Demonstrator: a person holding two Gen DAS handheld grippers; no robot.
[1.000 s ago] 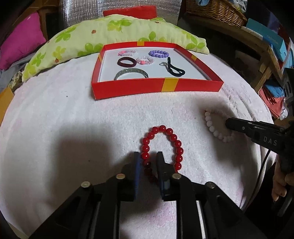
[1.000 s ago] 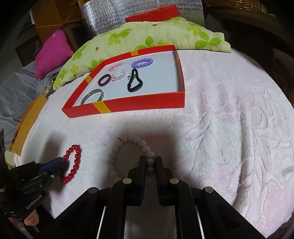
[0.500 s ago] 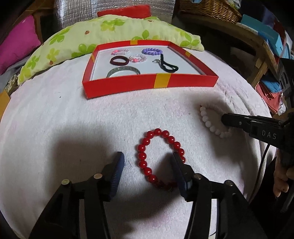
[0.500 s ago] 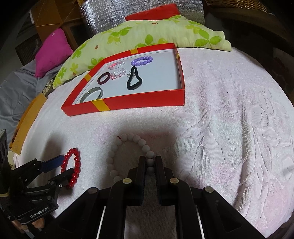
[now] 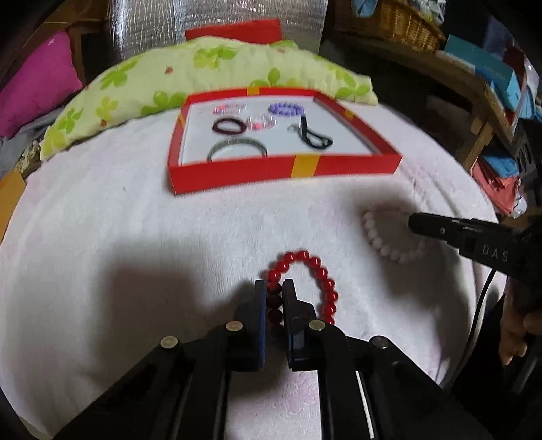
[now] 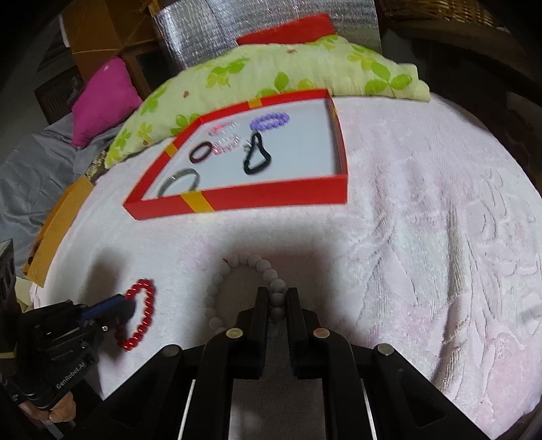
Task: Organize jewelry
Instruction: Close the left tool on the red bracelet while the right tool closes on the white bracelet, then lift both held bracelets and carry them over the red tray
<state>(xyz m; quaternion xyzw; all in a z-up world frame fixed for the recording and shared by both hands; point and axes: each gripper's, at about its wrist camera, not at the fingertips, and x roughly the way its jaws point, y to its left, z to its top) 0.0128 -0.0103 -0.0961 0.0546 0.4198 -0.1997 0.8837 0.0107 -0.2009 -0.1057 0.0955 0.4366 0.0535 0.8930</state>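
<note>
Red bead bracelet [image 5: 315,274], long axis claw-to-tray (flat)

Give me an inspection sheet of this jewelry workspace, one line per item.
Surface: pale pink towel over the bed.
Job's things: red bead bracelet and white bead bracelet on the towel; red tray holding six pieces.
Clutter: nothing seen.
Grippers: left tongs just closed on the red beads; right tongs shut on the white beads.
Cables: black cable below the right tongs.
Surroundings: green floral pillow, wicker basket.
</note>
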